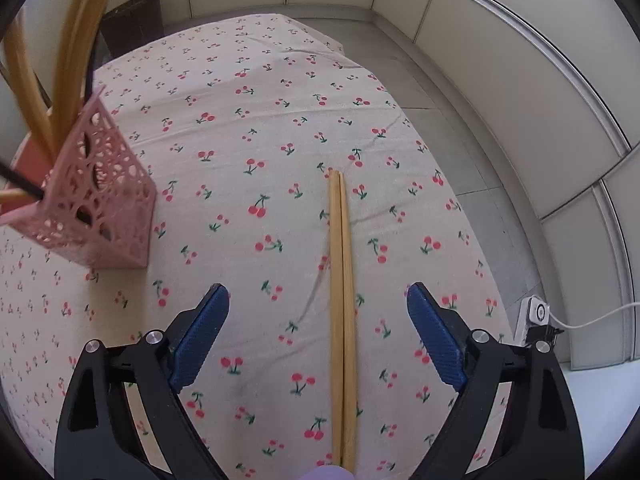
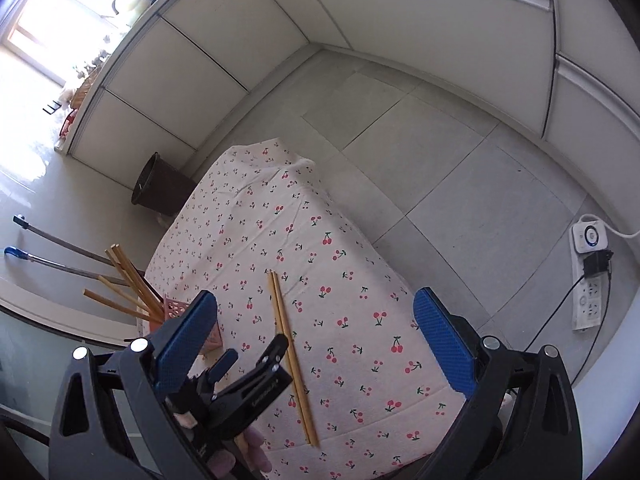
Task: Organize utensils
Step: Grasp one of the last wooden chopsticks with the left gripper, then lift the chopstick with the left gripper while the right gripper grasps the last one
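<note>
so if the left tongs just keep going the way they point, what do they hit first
Most likely the pair of wooden chopsticks lying on the cherry-print tablecloth. The left tongs are open and tilted down, with the pair running between their pads. Depth is hard to judge, so they may touch cloth at the same moment.

A pair of wooden chopsticks lies on the cherry-print tabletop, between the spread blue pads of the left hand-held gripper, touching neither. Left of the chopsticks stands a pink lattice holder holding more sticks.
</note>
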Demonstrator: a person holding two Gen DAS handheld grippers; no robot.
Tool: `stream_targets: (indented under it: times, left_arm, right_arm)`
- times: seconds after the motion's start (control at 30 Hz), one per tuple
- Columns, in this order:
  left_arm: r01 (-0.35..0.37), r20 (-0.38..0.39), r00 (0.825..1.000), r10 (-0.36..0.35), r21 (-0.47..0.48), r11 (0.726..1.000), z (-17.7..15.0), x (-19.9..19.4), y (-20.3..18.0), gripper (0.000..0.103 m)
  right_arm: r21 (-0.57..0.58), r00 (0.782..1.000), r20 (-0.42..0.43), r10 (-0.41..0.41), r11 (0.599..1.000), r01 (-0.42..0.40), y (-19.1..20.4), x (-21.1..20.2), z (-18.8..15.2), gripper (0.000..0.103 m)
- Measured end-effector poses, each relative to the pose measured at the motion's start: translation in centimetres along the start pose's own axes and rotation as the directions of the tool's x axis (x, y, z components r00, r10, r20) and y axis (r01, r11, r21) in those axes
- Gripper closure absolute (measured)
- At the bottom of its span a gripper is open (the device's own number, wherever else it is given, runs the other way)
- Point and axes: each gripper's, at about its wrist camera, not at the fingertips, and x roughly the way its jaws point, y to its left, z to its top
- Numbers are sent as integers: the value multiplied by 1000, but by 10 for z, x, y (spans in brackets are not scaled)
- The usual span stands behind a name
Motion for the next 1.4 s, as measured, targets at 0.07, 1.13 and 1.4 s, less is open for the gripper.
stream_targets:
  times: [0.07, 1.13, 1.4]
  left_arm:
    - [-12, -22, 1000, 12, -9, 1000, 15, 12, -2, 30]
    - [-42, -12, 999, 44, 146, 988, 30, 31, -5, 97]
    - [-63, 163, 986, 43, 121, 991, -59, -50, 24, 96]
  right_arm:
    - [19, 1000, -14, 25, 1000, -24, -3, 1, 3, 7]
    - [-17, 990, -134, -53, 999, 51, -1, 53, 9, 7]
    - [-93, 970, -180, -166, 984, 151, 17, 118, 0, 7]
